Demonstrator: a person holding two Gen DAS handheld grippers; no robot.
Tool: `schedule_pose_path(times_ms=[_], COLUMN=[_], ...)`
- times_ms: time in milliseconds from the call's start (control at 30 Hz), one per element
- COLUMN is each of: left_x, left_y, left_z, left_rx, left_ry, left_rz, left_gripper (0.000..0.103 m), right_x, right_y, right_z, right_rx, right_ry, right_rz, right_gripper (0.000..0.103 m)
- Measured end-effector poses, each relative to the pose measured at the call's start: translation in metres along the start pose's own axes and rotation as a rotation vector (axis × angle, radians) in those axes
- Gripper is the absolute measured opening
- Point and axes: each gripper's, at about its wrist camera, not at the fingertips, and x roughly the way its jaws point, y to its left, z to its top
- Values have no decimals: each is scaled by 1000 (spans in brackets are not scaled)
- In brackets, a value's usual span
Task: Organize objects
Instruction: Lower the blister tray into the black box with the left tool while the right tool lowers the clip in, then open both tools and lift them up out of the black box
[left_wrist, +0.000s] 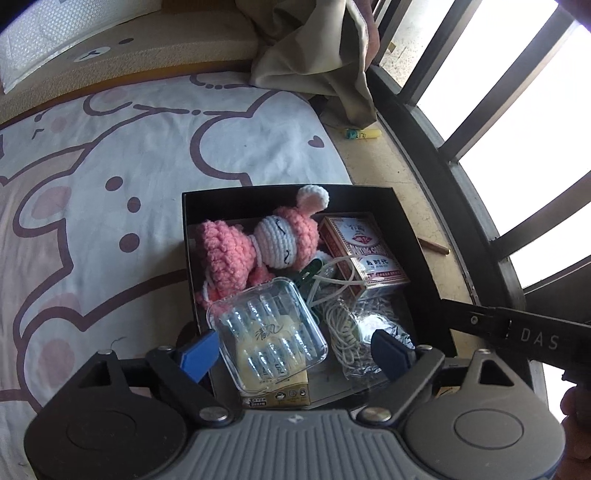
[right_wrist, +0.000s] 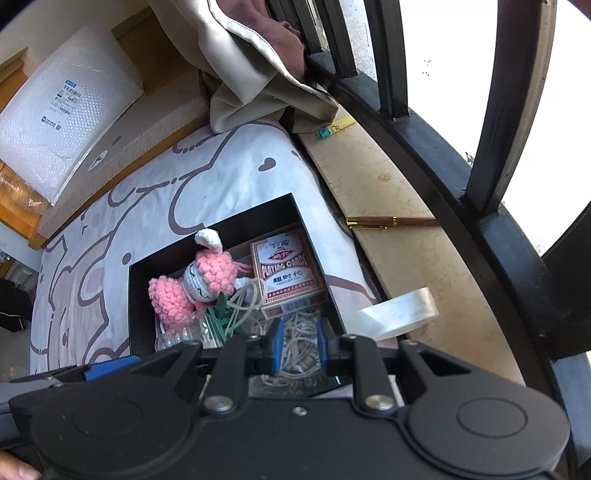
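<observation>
From the left wrist camera, the left gripper (left_wrist: 295, 349) is hanging over the near end of a black box (left_wrist: 406, 229) that is sitting on a bedsheet printed with cartoon bears (left_wrist: 147, 155). Its blue jaws are standing spread wide, one on each side of a clear plastic case (left_wrist: 267, 334), and neither pad is pressing on it. The case is lying tilted on a yellow tissue packet (left_wrist: 280, 393) in the box's near left part. Behind it a pink crocheted doll (left_wrist: 258, 243) is lying on its side, and a red pack of playing cards (left_wrist: 364, 251) is leaning in the far right corner. A bundle of whitish cord (left_wrist: 343, 332) is lying in the near right part.

From the right wrist camera, the right gripper (right_wrist: 299, 345) is hovering above the same box (right_wrist: 258, 212), its blue jaws drawn close together with only a narrow gap, pinching nothing; cord (right_wrist: 295, 332) is showing through the gap below. The doll (right_wrist: 199, 284) and the cards (right_wrist: 286, 275) are lying beyond. A roll of clear tape (right_wrist: 400, 312) is resting just right of the box, and a brown pen (right_wrist: 391, 221) is lying on the stone sill (right_wrist: 406, 177).
</observation>
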Motion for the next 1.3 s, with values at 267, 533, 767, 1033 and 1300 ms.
schedule_pose_path(times_ms=[267, 533, 767, 1033, 1300], left_x=[-8, -21, -37, -64, -92], left_y=[3, 10, 17, 23, 25], left_z=[0, 0, 1, -2, -11], left_rx=[-6, -21, -19, 32, 26], left_ry=[-15, -44, -104, -184, -235], left_rz=[3, 9, 36, 85, 86], left_gripper=[89, 89, 89, 89, 89], right_x=[-4, -17, -37, -56, -79], right_y=[3, 12, 28, 43, 45], right_z=[-1, -4, -6, -13, -27], right_rx=[-7, -27, -76, -111, -140], right_ry=[-4, -28, -101, -168, -212], right_rz=[-5, -4, 12, 18, -24], right_gripper=[21, 22, 23, 26, 36])
